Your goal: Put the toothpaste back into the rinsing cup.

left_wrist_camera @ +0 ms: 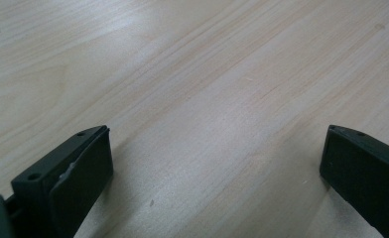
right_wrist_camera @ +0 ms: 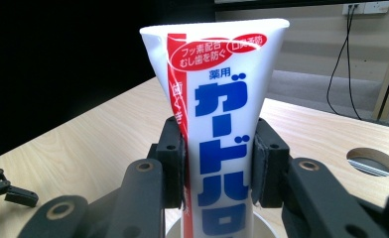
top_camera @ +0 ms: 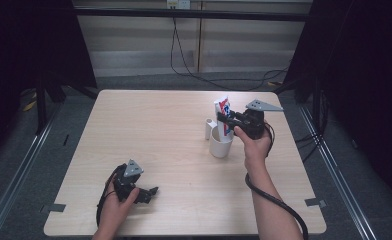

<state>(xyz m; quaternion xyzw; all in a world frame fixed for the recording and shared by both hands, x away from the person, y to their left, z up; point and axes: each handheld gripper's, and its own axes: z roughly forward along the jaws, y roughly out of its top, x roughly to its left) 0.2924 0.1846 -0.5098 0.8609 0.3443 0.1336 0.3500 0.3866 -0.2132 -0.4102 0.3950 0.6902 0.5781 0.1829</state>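
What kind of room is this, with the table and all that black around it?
Probably a lab recording station, not a home: a bare wooden table ringed by black curtains, cables trailing to a wall socket, and a person working hand-held grippers, the right gripper clamping a toothpaste tube.

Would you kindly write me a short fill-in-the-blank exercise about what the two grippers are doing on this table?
1. The right gripper is shut on a ____ tube.
2. The tube's lower end is above a white ____.
3. The left gripper has its jaws ____ with nothing between them.
4. The tube's large lettering is ____ in colour.

Missing words: toothpaste; cup; open; blue
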